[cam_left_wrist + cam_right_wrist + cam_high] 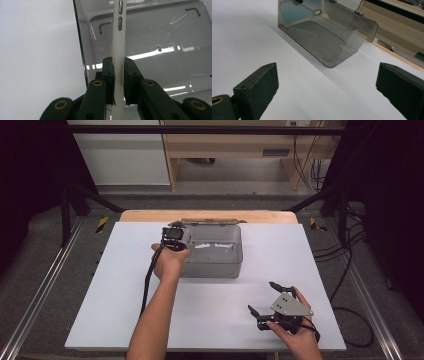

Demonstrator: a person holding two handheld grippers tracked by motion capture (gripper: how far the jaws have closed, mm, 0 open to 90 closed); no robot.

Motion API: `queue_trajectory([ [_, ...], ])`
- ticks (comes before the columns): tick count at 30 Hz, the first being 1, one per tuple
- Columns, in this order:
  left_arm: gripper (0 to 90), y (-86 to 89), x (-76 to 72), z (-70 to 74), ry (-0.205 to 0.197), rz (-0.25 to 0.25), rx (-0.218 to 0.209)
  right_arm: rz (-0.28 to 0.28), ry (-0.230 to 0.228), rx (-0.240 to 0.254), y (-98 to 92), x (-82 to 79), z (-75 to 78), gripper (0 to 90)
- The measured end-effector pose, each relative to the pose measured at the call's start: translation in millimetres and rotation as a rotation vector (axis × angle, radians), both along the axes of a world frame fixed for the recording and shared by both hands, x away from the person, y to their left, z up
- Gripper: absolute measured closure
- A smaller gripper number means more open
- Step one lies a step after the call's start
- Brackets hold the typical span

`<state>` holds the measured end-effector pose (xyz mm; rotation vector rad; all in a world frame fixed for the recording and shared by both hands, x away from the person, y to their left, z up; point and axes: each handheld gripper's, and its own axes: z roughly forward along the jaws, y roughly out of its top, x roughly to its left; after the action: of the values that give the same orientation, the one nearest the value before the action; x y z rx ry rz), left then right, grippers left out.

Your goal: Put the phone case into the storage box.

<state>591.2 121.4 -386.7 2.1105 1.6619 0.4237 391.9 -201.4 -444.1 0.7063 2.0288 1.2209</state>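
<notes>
The left tongs pinch what looks like a phone over the box; lowering it comes next. The right tongs, near the box, gape wide.

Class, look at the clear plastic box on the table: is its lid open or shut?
Open. The lid of the clear box is swung back on its hinges, and the left gripper holds a white phone over the box's open top.
</notes>
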Motion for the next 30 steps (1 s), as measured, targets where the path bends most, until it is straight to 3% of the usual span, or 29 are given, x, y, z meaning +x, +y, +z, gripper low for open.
queue_trajectory([
  [30, 80.5, 0.7, 3.1, -3.2, -0.004, 0.017, 0.016, 0.006, 0.011, 0.001, 0.2, 0.9, -1.0, 4.8],
])
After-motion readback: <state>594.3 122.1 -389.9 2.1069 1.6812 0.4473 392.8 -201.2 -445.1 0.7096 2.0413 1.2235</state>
